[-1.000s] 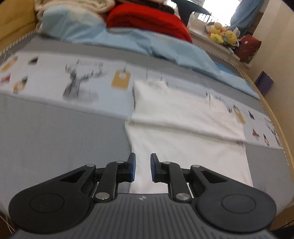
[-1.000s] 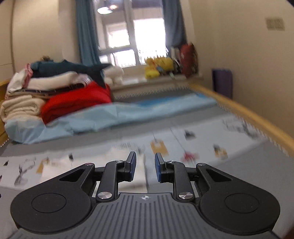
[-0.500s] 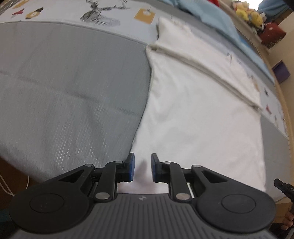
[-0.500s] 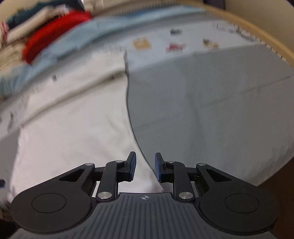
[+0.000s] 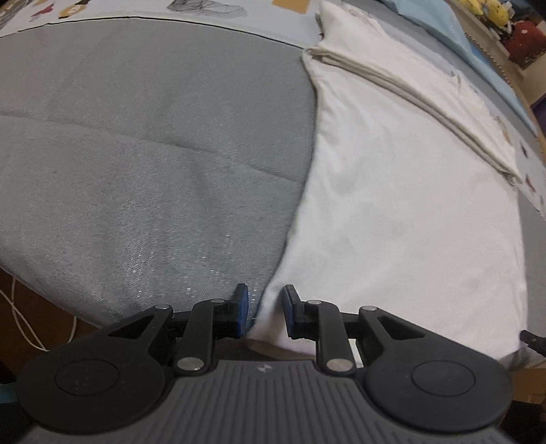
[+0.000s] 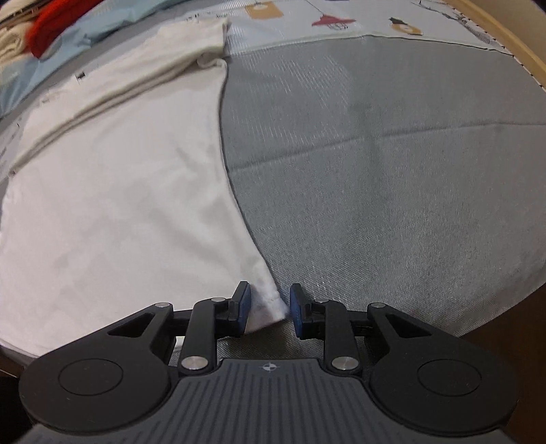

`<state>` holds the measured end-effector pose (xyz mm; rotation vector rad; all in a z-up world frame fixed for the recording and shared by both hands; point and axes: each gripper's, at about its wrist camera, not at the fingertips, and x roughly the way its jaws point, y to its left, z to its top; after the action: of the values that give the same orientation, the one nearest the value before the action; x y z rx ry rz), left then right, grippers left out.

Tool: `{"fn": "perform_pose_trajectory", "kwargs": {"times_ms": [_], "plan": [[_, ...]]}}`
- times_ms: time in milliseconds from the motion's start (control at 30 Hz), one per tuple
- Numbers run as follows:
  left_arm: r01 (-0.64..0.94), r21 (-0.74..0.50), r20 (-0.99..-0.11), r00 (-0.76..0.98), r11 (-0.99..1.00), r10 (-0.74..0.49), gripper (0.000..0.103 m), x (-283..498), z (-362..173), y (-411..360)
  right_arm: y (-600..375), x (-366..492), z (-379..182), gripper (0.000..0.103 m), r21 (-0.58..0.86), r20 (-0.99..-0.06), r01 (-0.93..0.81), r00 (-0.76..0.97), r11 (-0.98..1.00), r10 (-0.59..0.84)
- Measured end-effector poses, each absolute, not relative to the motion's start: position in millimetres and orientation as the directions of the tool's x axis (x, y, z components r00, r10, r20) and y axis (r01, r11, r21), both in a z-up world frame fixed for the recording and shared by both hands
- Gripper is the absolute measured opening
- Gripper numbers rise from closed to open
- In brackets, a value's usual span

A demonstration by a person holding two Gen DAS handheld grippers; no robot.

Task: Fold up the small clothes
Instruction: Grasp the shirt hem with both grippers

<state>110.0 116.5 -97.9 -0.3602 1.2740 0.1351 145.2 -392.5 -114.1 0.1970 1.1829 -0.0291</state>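
Note:
A white garment (image 5: 392, 211) lies flat on the grey bed cover, its far part folded over into a thick band (image 5: 409, 92). It also shows in the right wrist view (image 6: 119, 191). My left gripper (image 5: 262, 309) is open, its blue pads on either side of the garment's near left corner at the bed's front edge. My right gripper (image 6: 269, 307) is open, its pads on either side of the near right corner. Neither pair of pads presses the cloth.
The grey bed cover (image 5: 153, 153) has a printed pale strip (image 6: 324, 20) at the back. A light blue blanket (image 6: 68, 44), a red cloth (image 6: 54, 24) and plush toys (image 5: 494, 13) lie beyond. A wooden bed rail (image 6: 512, 37) runs on the right.
Both grippers have tilted down and come low to the bed's front edge, each now straddling a near corner of the white garment. The jaws stay open.

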Motion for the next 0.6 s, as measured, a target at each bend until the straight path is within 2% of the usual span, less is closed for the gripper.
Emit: {"fn": "perform_pose_trajectory", "kwargs": {"times_ms": [167,233,267,300,333,467,600], "plan": [[-0.265,-0.199,-0.949,0.291,0.943,-0.119,0.020,108.8,-99.2,113.6,-394.0,140.8,-112.5,0.026,0.156,-0.918,0.114,0.382,0.981,0.102],[-0.238,-0.197,-0.949,0.290,0.951,-0.124,0.008,109.5,-99.5,109.1,-392.8,140.9,-112.5,0.024,0.167,-0.916,0.087,0.381,0.982,0.122],[-0.231,-0.195,-0.949,0.291,0.953,-0.124,0.007,109.5,-99.3,107.5,-390.5,140.5,-111.7,0.022,0.168,-0.915,0.071,0.382,0.983,0.129],[-0.230,-0.195,-0.948,0.295,0.953,-0.122,0.007,109.4,-98.5,106.5,-388.9,140.4,-110.6,0.011,0.172,-0.913,0.056,0.384,0.984,0.138],[-0.234,-0.197,-0.945,0.303,0.952,-0.121,0.007,109.0,-97.1,106.2,-388.5,139.6,-108.4,0.009,0.182,-0.908,0.046,0.392,0.982,0.150],[-0.246,-0.217,-0.926,0.359,0.945,-0.119,0.006,103.8,-84.8,106.1,-397.0,137.3,-96.2,0.008,0.234,-0.875,0.059,0.447,0.970,0.184],[-0.251,-0.197,-0.929,0.357,0.948,-0.099,0.007,102.1,-83.3,103.0,-399.4,140.5,-100.4,0.008,0.230,-0.889,0.071,0.421,0.971,0.180]]}}
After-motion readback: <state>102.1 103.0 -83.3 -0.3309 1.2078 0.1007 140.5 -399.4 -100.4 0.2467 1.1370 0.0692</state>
